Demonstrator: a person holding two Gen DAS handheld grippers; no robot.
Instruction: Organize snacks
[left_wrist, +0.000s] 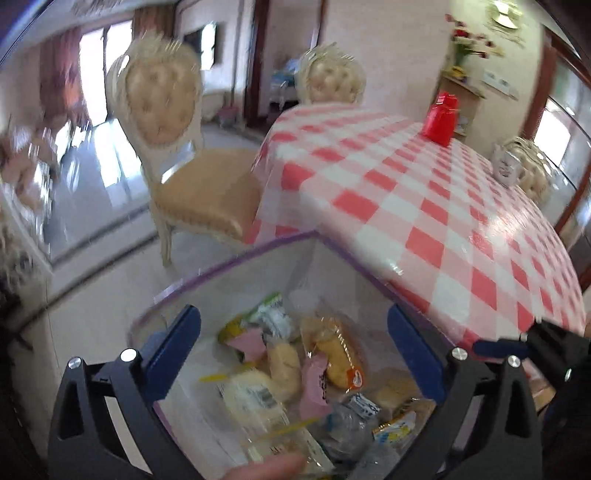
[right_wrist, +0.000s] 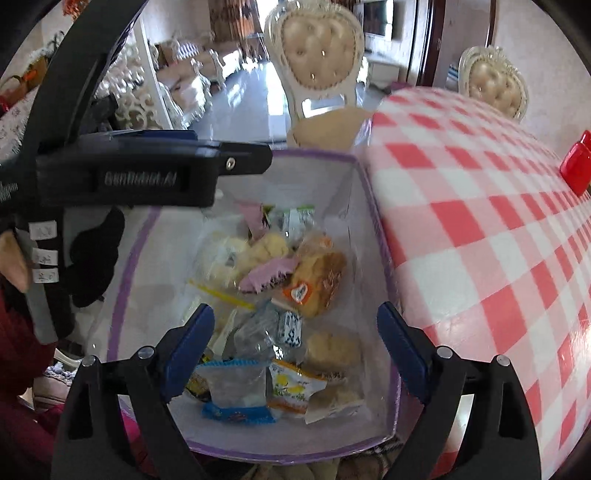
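Note:
A clear storage box with a purple rim (left_wrist: 258, 251) (right_wrist: 314, 157) stands beside the table edge, below the tabletop. Several wrapped snacks lie loose in it: a bun in an orange wrapper (left_wrist: 340, 354) (right_wrist: 317, 280), a pink packet (right_wrist: 266, 277), a blue pack (right_wrist: 236, 387) and a yellow-orange packet (right_wrist: 291, 387). My left gripper (left_wrist: 293, 312) hangs open over the box with nothing between its blue fingers. My right gripper (right_wrist: 295, 310) is also open and empty above the snacks. The left gripper's black housing (right_wrist: 147, 177) crosses the right wrist view over the box's far left corner.
A table with a red-and-white checked cloth (left_wrist: 424, 206) (right_wrist: 498, 258) runs along the box's right side, with a red bag (left_wrist: 441, 118) and a white jar (left_wrist: 506, 166) on it. Cream padded chairs (left_wrist: 166, 122) (right_wrist: 317, 55) stand beyond. A person's hand (right_wrist: 11, 258) shows at the left.

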